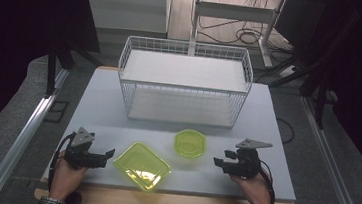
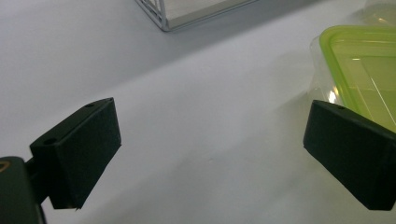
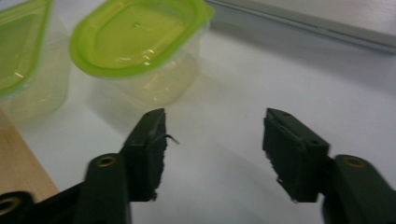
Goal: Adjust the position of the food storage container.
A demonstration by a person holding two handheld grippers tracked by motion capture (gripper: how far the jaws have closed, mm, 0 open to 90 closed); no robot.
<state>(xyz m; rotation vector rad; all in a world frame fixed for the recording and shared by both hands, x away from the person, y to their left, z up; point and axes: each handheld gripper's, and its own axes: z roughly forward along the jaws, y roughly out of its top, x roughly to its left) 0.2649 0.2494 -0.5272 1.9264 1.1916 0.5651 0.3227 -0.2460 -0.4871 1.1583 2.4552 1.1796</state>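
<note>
White table (image 1: 265, 140) carries the whole job, its wooden front edge nearest the person, whose two hands come in low and rest on it. Nearest on the left, the left gripper (image 1: 108, 153) points at the rectangular box (image 1: 142, 165), a clear tub with a green lid; in the left gripper view its jaws stand wide open with bare table between them, the box (image 2: 359, 70) just beside the right-hand jaw and not touched. On the right, the right gripper (image 1: 216, 161) points at the oval box (image 1: 189, 143), a little farther back; its jaws stand partly open and empty, the oval box (image 3: 137, 44) ahead of them and apart. Beyond both stands the wire basket (image 1: 183, 84), with nothing in it that I can see. By my judgement this is the approach before the first grasp, likely to load the boxes into the basket. Next, each gripper must slide forward until a rim or wall sits between its jaws; the right jaws look too narrow for the oval body, so they should take the lid's edge.
</note>
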